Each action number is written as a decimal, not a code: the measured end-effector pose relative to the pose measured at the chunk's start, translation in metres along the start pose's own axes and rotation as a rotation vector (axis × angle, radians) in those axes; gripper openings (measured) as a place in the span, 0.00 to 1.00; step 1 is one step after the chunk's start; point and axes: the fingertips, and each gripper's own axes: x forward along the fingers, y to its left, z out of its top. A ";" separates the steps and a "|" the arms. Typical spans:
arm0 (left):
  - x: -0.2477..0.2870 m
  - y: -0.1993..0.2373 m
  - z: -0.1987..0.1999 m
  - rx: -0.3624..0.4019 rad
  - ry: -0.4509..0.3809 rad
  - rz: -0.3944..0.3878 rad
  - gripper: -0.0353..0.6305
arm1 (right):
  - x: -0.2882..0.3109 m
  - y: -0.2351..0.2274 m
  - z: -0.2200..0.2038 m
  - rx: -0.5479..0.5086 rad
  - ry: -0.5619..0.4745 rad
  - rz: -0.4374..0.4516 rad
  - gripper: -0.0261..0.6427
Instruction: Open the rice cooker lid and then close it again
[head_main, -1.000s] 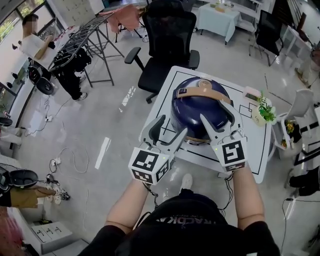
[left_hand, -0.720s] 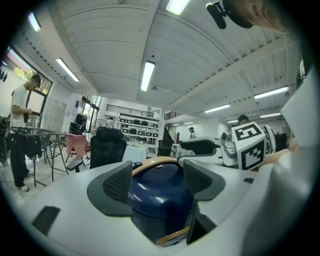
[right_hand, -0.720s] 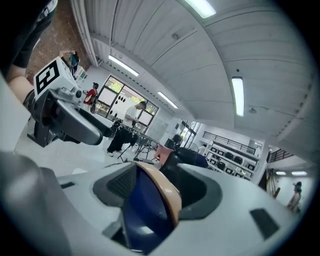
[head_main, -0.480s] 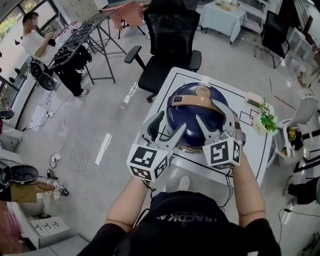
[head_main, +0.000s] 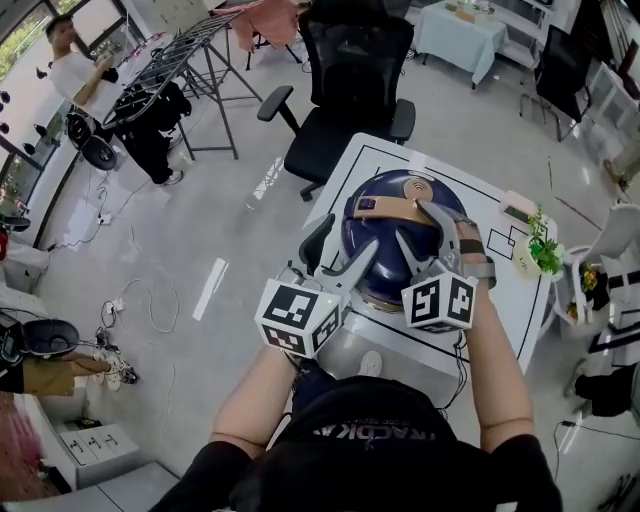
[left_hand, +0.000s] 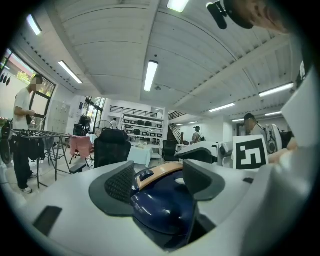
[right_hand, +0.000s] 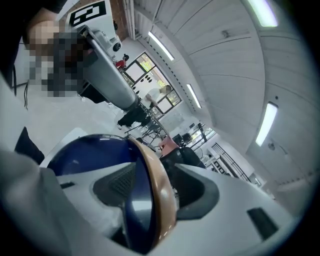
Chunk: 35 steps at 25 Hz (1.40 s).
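On the white table (head_main: 505, 300) the rice cooker (head_main: 385, 268) sits with its lid (head_main: 378, 235) down. At its 8 o'clock flank the left gripper (head_main: 338, 252) rests with fingers wide and empty against the dome, likely to steady it. From 5 o'clock the right gripper (head_main: 425, 228) stands wide astride the tan handle (head_main: 398, 208), not clamped, probably lining up to lift.

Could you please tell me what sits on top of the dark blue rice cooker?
A tan curved handle arches over the dark blue domed rice cooker lid, and the right gripper has its open jaws on either side of that handle. The lid is closed, so the cooker's inside is hidden.
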 end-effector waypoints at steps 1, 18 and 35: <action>0.001 0.003 -0.001 -0.001 0.004 -0.011 0.51 | 0.003 0.001 -0.001 -0.012 0.016 -0.003 0.40; 0.051 0.041 0.003 0.011 0.060 -0.300 0.35 | 0.042 0.001 0.001 -0.063 0.258 -0.081 0.37; 0.083 0.031 -0.021 0.051 0.134 -0.482 0.08 | 0.044 0.002 -0.007 -0.108 0.391 -0.137 0.33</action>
